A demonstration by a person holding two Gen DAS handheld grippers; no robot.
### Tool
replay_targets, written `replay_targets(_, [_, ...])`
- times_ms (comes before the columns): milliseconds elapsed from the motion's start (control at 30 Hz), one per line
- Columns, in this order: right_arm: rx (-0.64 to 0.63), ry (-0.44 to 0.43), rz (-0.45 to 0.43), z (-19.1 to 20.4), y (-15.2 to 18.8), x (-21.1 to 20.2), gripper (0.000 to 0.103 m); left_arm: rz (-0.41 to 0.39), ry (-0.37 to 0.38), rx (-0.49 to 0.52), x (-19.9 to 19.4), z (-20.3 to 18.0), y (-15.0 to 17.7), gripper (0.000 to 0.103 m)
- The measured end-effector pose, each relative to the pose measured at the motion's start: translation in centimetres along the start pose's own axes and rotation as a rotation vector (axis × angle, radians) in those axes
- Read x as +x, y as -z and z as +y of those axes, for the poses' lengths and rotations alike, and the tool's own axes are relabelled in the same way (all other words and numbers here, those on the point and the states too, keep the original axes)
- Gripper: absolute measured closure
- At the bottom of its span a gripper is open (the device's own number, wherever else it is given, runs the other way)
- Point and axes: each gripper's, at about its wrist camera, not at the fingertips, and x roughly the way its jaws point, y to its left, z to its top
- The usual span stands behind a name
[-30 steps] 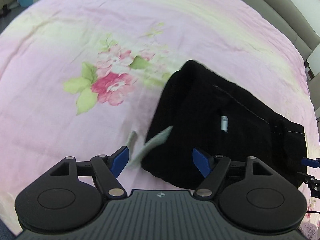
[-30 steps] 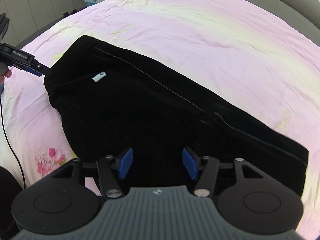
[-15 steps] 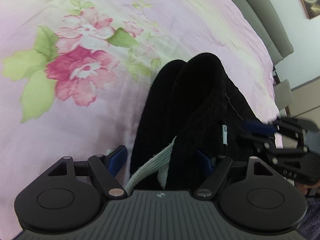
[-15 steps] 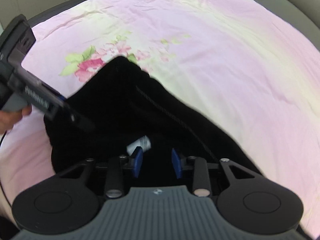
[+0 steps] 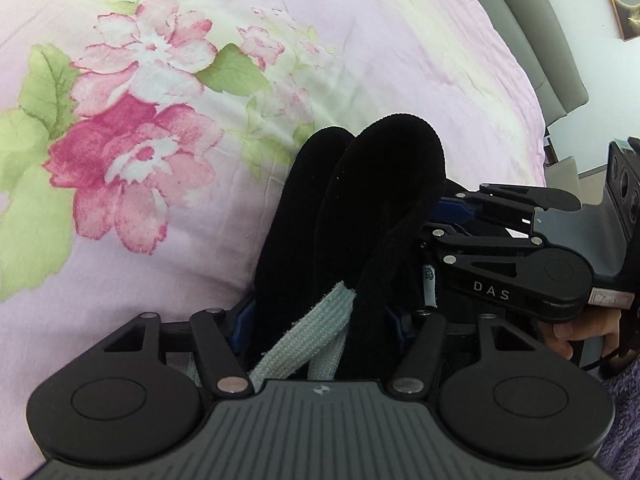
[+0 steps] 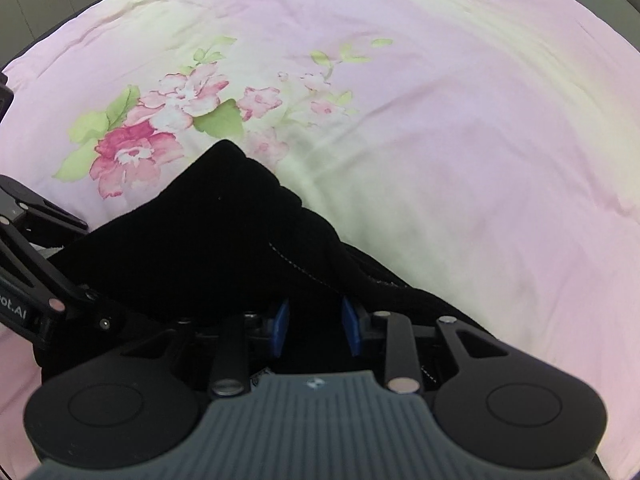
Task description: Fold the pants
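The black pants (image 5: pixel 372 208) lie bunched on the pink floral bedspread (image 5: pixel 360 40), with a pale green drawstring (image 5: pixel 320 332) hanging from the waistband. In the left wrist view two thick folds and the drawstring fill the space between my left gripper's (image 5: pixel 318 320) jaws, which are closing; both blue pads touch the fabric. My right gripper (image 6: pixel 315 326) points steeply down, its jaws narrow and shut on a fold of the pants (image 6: pixel 208 240). It also shows in the left wrist view, where the right gripper (image 5: pixel 448 216) pinches the cloth beside a small white label (image 5: pixel 429 284).
The bedspread (image 6: pixel 440 120) spreads wide beyond the pants, with a pink flower print (image 6: pixel 136 152) to the left. A grey headboard (image 5: pixel 532 32) edges the bed at the upper right. A hand (image 5: pixel 584 328) holds the right tool.
My left gripper dropped down over the waistband end and its jaws narrowed around the folds. My right gripper travelled across the pants to the same end and closed on the fabric.
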Motion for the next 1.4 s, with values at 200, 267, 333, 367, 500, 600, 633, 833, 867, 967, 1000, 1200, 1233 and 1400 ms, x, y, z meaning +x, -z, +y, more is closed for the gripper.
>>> replay_targets(200, [0.035,0.012,-0.038,-1.3,2.4,-4.5,0.074,-0.051,-0.044,0.007,-2.6,-2.8,0.7,0.066])
replay_targets(267, [0.031,0.046,-0.033,-2.0,4.1,-6.4,0.074,-0.073,-0.073,0.035,-3.5,-4.3,0.9,0.070])
replay_targets(333, [0.037,0.061,-0.035,-3.3,6.5,-8.7,0.074,-0.101,-0.092,0.063,-4.5,-6.3,1.2,0.072])
replay_targets(367, [0.044,0.068,-0.032,-4.1,7.7,-9.6,0.072,-0.113,-0.095,0.074,-5.1,-7.3,1.3,0.073])
replay_targets(500, [0.101,0.141,-0.002,-8.3,13.7,-13.4,0.067,-0.156,-0.121,0.117,-7.1,-12.4,1.4,0.075])
replay_targets(600, [0.185,0.169,0.026,-11.9,18.5,-15.5,0.067,-0.169,-0.192,0.132,-7.7,-16.6,1.3,0.076])
replay_targets(633, [0.214,0.173,0.030,-13.0,20.0,-16.1,0.067,-0.170,-0.215,0.135,-7.7,-18.1,1.3,0.076])
replay_targets(833, [0.340,0.066,0.043,-16.8,27.2,-15.5,0.078,-0.157,-0.344,0.193,-6.9,-26.8,1.3,0.076])
replay_targets(867, [0.350,0.051,0.055,-17.0,28.0,-14.4,0.078,-0.154,-0.369,0.197,-6.6,-28.1,1.3,0.076])
replay_targets(967, [0.374,0.039,0.034,-17.3,29.4,-12.7,0.078,-0.144,-0.446,0.231,-5.5,-32.0,1.5,0.076])
replay_targets(1000, [0.375,0.029,0.012,-17.4,29.5,-13.2,0.078,-0.139,-0.467,0.243,-5.1,-33.1,1.6,0.076])
replay_targets(1200, [0.368,0.014,-0.098,-19.0,33.3,-18.4,0.078,-0.125,-0.492,0.278,-2.4,-40.3,2.3,0.077])
replay_targets(1233, [0.383,0.014,-0.108,-19.4,34.5,-19.0,0.078,-0.123,-0.488,0.299,-1.7,-41.8,2.5,0.077])
replay_targets(1400, [0.473,0.025,-0.161,-22.0,40.7,-21.9,0.077,-0.103,-0.443,0.400,2.8,-50.1,3.9,0.078])
